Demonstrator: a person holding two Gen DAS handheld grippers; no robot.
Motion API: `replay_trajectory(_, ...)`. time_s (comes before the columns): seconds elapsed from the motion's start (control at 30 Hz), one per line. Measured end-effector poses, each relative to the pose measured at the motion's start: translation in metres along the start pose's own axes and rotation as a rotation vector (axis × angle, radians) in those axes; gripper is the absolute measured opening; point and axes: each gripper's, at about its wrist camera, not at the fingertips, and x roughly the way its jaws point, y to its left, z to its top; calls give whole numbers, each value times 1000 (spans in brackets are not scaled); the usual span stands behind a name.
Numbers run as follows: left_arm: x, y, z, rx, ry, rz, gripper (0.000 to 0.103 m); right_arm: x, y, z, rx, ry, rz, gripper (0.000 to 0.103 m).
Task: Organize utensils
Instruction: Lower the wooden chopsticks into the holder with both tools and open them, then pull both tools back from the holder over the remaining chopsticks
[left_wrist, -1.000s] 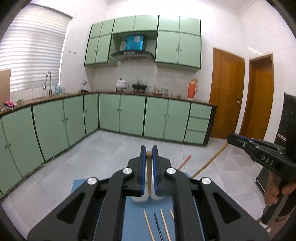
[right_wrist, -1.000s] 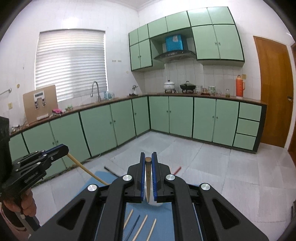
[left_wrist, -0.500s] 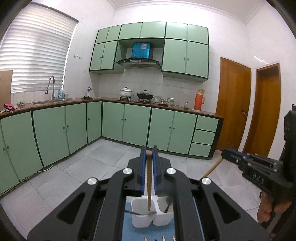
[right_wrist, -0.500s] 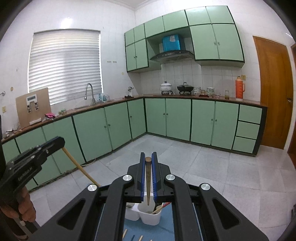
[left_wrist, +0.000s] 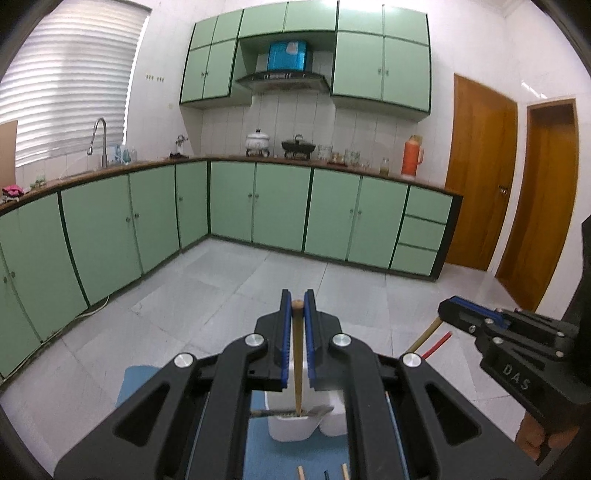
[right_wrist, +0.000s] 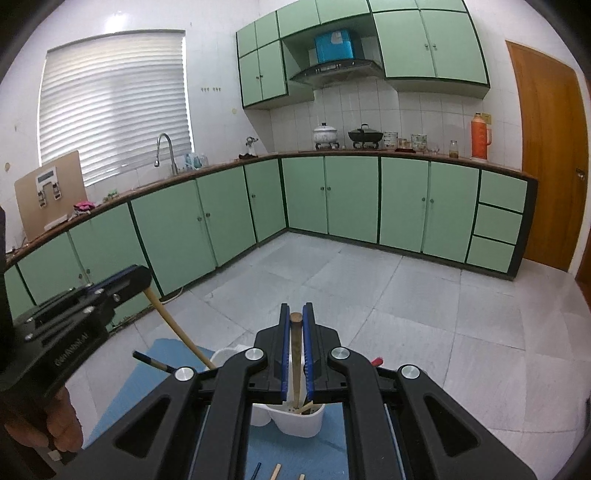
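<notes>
Carrying two wooden chopsticks toward the white utensil holder (left_wrist: 291, 428), one in each claw. Left gripper (left_wrist: 297, 306) clenching on a light wooden chopstick (left_wrist: 297, 354), stick running between the blue pads and down past them, lower tip dipping right at the mouth of the holder's left cup, just below and ahead of the claw. Right gripper (right_wrist: 295, 317) likewise clamping a darker wooden chopstick (right_wrist: 295, 354), tip reaching into the holder's right-hand cup (right_wrist: 301, 421), where other sticks are already leaning. Lying across the left cup's rim, a metal spoon or similar utensil (left_wrist: 288, 410), exact kind hard to tell. Resting on the blue mat (left_wrist: 258, 454), nearer than the claws, a few more loose chopsticks (left_wrist: 301, 472) waiting their turn. Judging the step in hand as the insertion itself: both sticks aligned over the cups, not yet let go. Calling next for lowering a little further so each tip sits well inside its cup, then easing the pads apart and backing up and away without knocking the holder or the crosswise utensil.
</notes>
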Motion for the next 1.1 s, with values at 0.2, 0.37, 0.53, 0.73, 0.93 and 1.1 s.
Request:
replay_trajectory(0.2, 13, 8, -17, 2, 52, 5, 6, 7, 2, -9, 1, 18, 7, 7)
replay_trajectory(0.37, 20, 11, -29, 10, 93, 11, 6, 9, 3, -20, 8, 36, 15, 7)
replay_trajectory(0.53, 19, 14, -33, 9, 109, 17, 7, 9, 1, -25, 14, 42, 14, 7)
replay_trajectory(0.73, 4, 18, -30, -10, 91, 15, 33, -8, -2, -21, 19, 11, 20, 13)
replay_trajectory(0.93, -22, 16, -28, -7, 49, 5, 43, -37, -7, -24, 27, -35, 8, 32)
replay_trajectory(1.1, -55, 17, -40, -4, 7, 7, 58, -68, -11, -38, 48, -85, -5, 55)
